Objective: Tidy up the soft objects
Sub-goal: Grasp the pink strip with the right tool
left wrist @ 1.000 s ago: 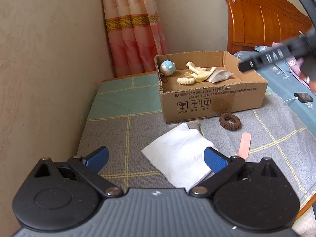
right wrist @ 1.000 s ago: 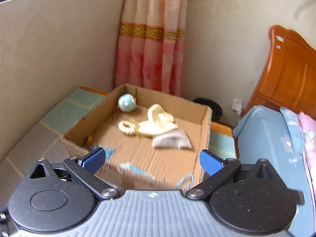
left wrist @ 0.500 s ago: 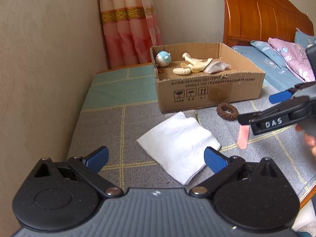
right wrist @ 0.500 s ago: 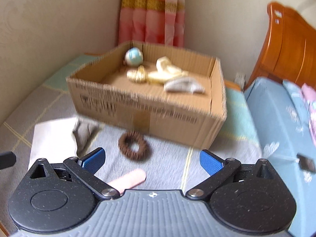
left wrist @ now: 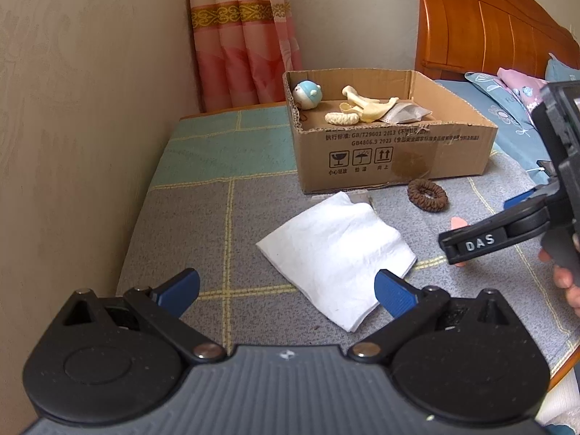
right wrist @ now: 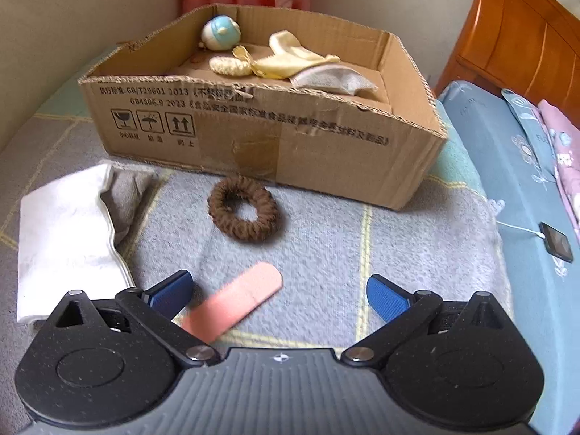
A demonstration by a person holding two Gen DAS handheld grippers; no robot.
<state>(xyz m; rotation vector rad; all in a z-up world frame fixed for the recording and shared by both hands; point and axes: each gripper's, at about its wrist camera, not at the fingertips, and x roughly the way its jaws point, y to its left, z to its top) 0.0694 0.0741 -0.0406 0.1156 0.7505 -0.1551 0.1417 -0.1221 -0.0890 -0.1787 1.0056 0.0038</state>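
Observation:
A cardboard box (left wrist: 391, 156) (right wrist: 275, 137) stands on a checked blanket and holds a blue-white plush ball (left wrist: 307, 95) (right wrist: 221, 32), a cream knit piece (right wrist: 230, 66), a yellow cloth (right wrist: 290, 59) and a grey pouch (right wrist: 328, 79). A folded white cloth (left wrist: 337, 253) (right wrist: 65, 239) lies before my open, empty left gripper (left wrist: 286, 291). A brown scrunchie (left wrist: 427, 194) (right wrist: 243, 214) and a pink strip (right wrist: 235, 301) lie before my open, empty right gripper (right wrist: 279, 291), which also shows in the left wrist view (left wrist: 514, 224).
A beige wall (left wrist: 72, 127) runs along the left, a pink curtain (left wrist: 243, 32) hangs behind the box. A wooden headboard (left wrist: 482, 32) and a blue flowered sheet (right wrist: 525, 188) with a phone on a cable (right wrist: 556, 241) lie to the right.
My right gripper has come back from over the box and dropped low over the pink strip and scrunchie. My left gripper has tilted slightly; the white cloth stays put.

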